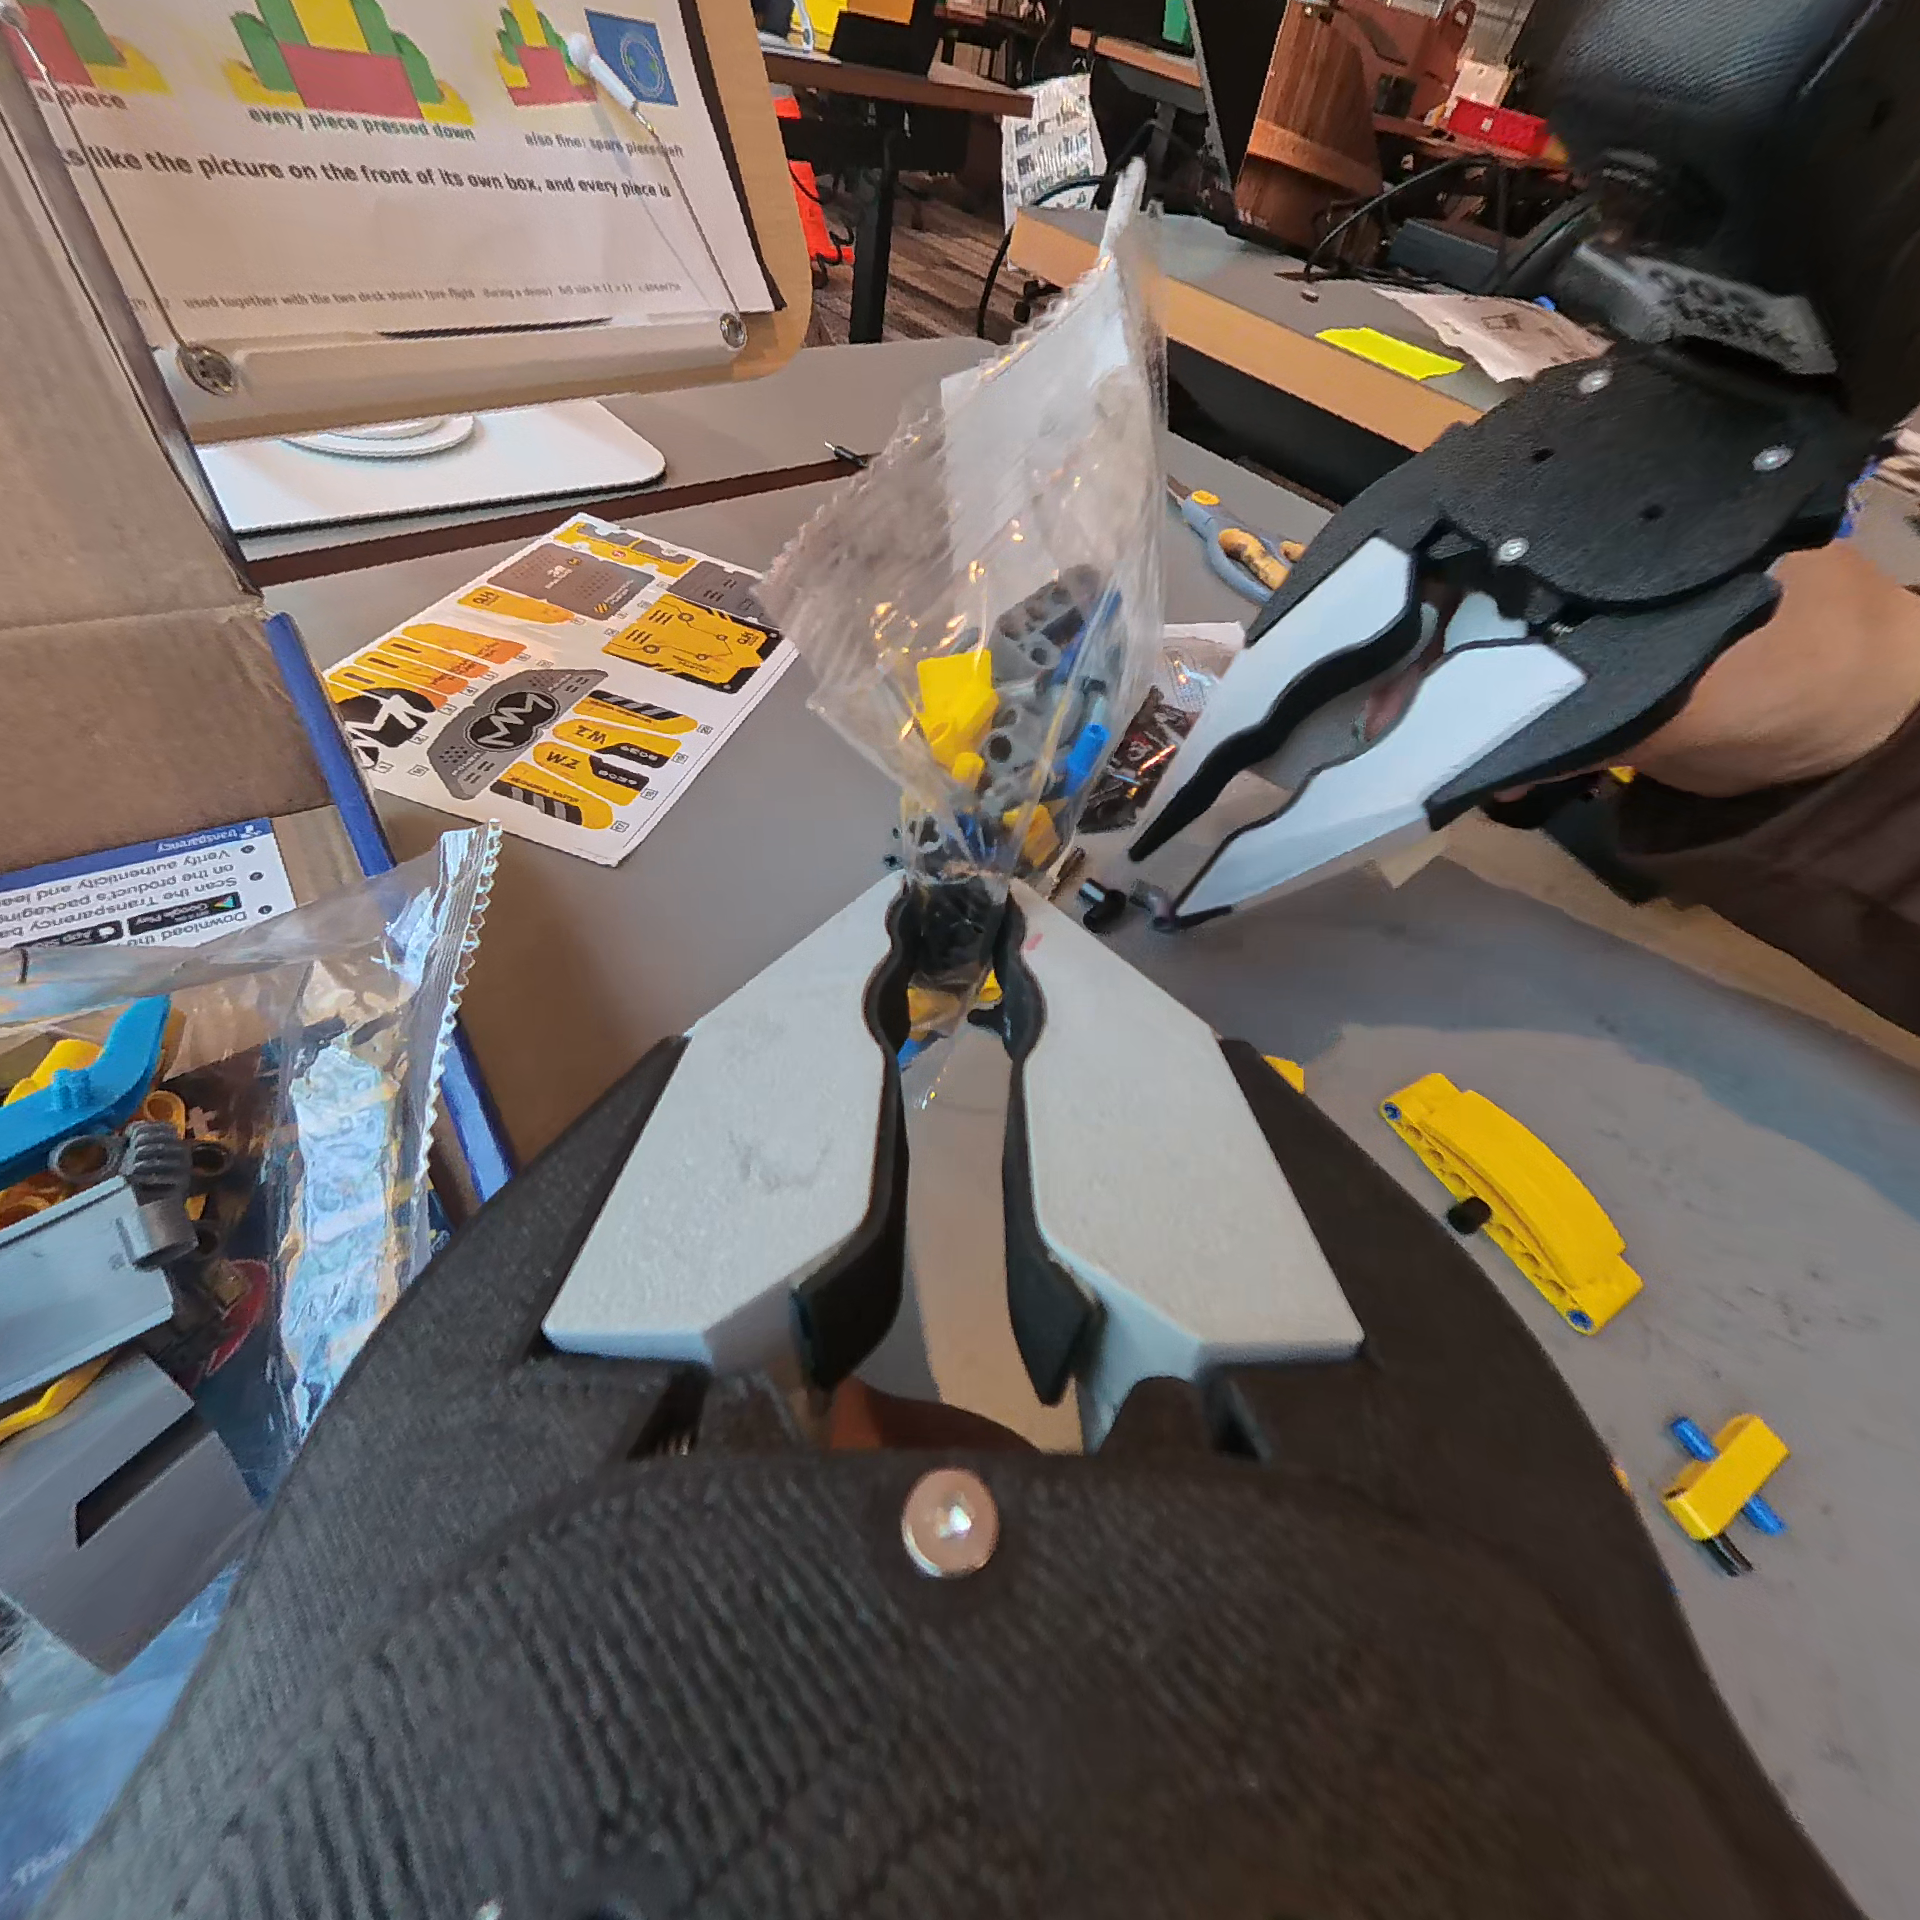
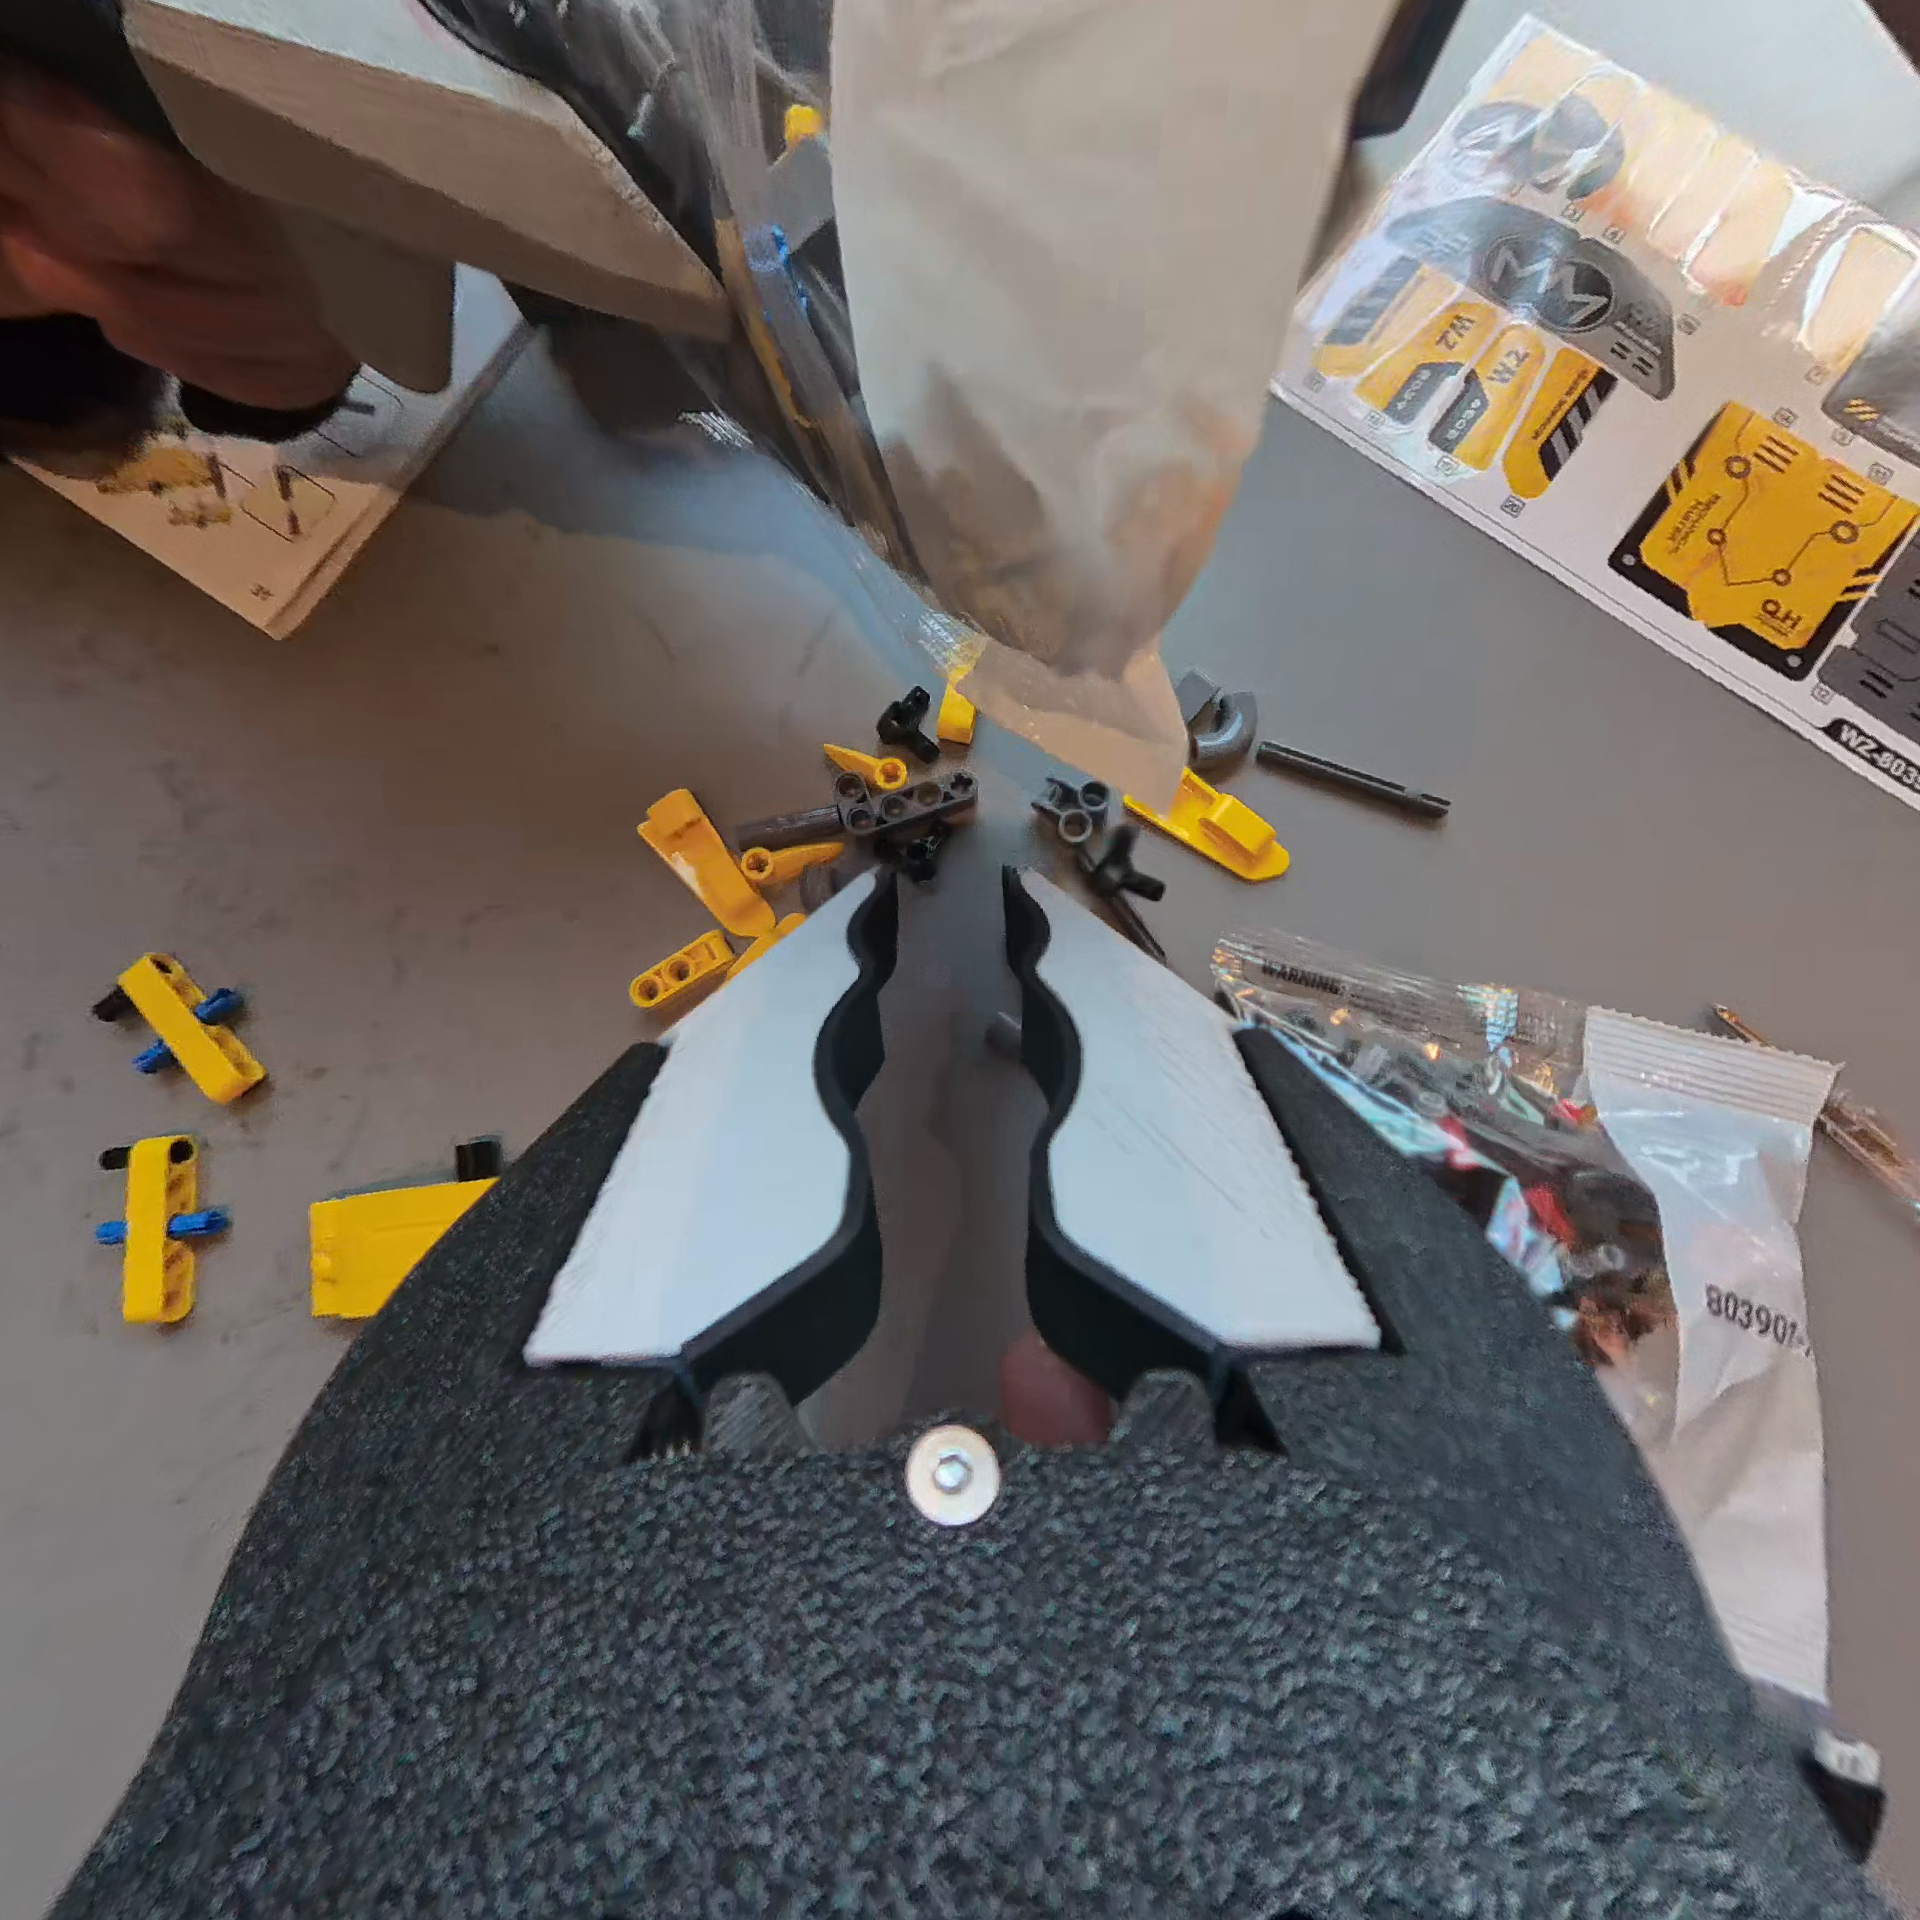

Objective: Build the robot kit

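Left gripper (image 1: 951,935) pinching clear bag (image 1: 1023,582) upright above counter (image 1: 1558,987), jaws clamped on it. Right gripper (image 2: 948,894) hovering over loose pieces (image 2: 904,805), jaws apart. Worth keeping pinch firm.

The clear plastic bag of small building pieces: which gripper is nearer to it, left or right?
Left. The left gripper is shut on the clear plastic bag of small building pieces, pinching its lower end. The right gripper is open, apart from it, over the grey table.
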A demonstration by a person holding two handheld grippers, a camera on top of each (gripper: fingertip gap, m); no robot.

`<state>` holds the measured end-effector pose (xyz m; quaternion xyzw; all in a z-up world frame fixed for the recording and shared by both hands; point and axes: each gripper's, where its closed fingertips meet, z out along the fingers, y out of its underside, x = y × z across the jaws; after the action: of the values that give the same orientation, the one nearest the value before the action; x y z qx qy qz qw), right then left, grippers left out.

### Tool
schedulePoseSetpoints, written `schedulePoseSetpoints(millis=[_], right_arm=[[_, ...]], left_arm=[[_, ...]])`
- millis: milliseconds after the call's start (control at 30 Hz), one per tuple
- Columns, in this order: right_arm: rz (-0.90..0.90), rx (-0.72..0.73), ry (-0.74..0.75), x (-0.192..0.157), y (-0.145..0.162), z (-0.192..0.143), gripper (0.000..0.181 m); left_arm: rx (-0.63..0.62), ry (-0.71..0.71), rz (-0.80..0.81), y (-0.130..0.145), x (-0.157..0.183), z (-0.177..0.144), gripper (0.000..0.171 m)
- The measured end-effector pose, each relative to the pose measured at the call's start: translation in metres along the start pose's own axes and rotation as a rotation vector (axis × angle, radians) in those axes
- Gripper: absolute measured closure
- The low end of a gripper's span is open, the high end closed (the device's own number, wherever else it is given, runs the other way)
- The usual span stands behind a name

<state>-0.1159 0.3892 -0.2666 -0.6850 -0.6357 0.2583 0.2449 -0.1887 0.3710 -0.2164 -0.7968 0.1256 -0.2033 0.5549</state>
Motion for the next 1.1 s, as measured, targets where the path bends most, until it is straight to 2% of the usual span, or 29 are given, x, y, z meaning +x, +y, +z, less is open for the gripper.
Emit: schedulePoseSetpoints(millis=[133, 200, 267, 367, 433, 600, 633, 667, 700, 733, 800, 867, 1000, 1100], right_arm=[[0.055, 0.080, 0.165, 0.026, 0.006, -0.039, 0.162], [0.168, 0.152, 0.222, 0.041, 0.011, -0.064, 0.162], [0.287, 0.182, 0.245, 0.049, 0.024, -0.078, 0.153], [0.385, 0.119, 0.307, 0.055, 0.053, -0.080, 0.140], [0.406, 0.102, 0.368, 0.059, 0.063, -0.078, 0.139], [0.560, 0.136, 0.275, 0.060, 0.062, -0.052, 0.128], [0.599, 0.143, 0.269, 0.065, 0.062, -0.050, 0.129], [0.628, 0.150, 0.249, 0.067, 0.062, -0.047, 0.139], [0.637, 0.161, 0.216, 0.066, 0.059, -0.046, 0.164], [0.632, 0.178, 0.185, 0.065, 0.055, -0.046, 0.181], [0.588, 0.186, 0.160, 0.065, 0.048, -0.051, 0.181], [0.492, 0.135, 0.178, 0.065, 0.045, -0.060, 0.181], [0.242, -0.038, 0.214, 0.059, 0.040, -0.082, 0.181], [0.022, -0.192, 0.317, 0.060, 0.041, -0.103, 0.181]], left_arm=[[0.007, -0.023, 0.020, -0.001, -0.003, -0.001, 0.162], [0.009, -0.027, 0.015, -0.002, -0.004, -0.001, 0.162], [0.010, -0.020, 0.011, -0.002, -0.002, -0.001, 0.162], [0.001, -0.019, 0.023, 0.001, 0.000, 0.002, 0.162], [-0.004, -0.019, 0.029, 0.002, 0.001, 0.002, 0.162], [-0.009, -0.023, 0.028, 0.004, 0.000, 0.003, 0.162], [-0.009, -0.024, 0.026, 0.004, -0.001, 0.003, 0.162], [-0.008, -0.025, 0.024, 0.003, -0.002, 0.003, 0.162], [-0.006, -0.026, 0.022, 0.003, -0.002, 0.003, 0.162], [-0.005, -0.025, 0.020, 0.003, -0.003, 0.003, 0.162], [-0.005, -0.025, 0.014, 0.003, -0.003, 0.003, 0.162], [-0.005, -0.020, 0.008, 0.003, -0.003, 0.003, 0.162], [-0.006, -0.011, 0.016, 0.003, 0.001, 0.003, 0.162], [-0.010, -0.009, 0.024, 0.003, 0.002, 0.003, 0.162]])
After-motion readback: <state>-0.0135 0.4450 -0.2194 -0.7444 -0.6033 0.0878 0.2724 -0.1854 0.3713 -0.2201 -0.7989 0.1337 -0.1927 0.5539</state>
